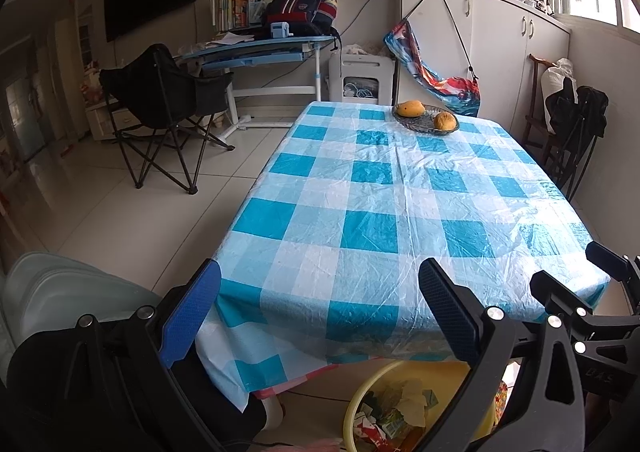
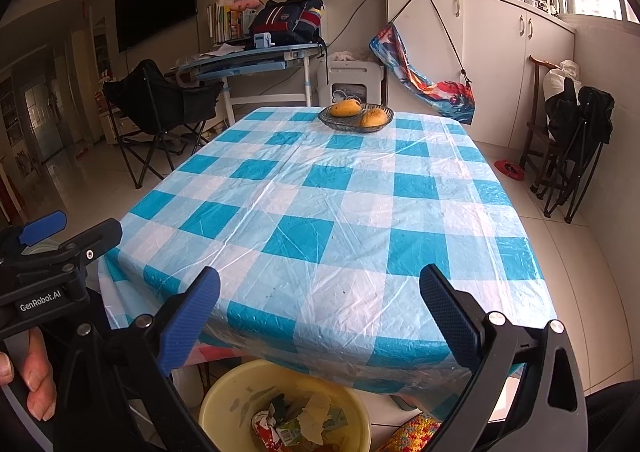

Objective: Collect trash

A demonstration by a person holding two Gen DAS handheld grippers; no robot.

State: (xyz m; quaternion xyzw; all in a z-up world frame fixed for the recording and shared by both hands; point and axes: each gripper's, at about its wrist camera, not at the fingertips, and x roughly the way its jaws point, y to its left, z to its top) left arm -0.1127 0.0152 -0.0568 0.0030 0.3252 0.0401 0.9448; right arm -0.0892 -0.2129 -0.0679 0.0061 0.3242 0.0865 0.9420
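A yellow basin sits on the floor below the table's near edge. It holds several crumpled wrappers and paper scraps. My left gripper is open and empty, held above the table's near edge. My right gripper is open and empty, also above the near edge, over the basin. The right gripper shows at the right of the left wrist view. The left gripper shows at the left of the right wrist view.
The table has a blue and white checked plastic cloth. A glass dish with two mangoes stands at its far end. A black folding chair stands left, another right.
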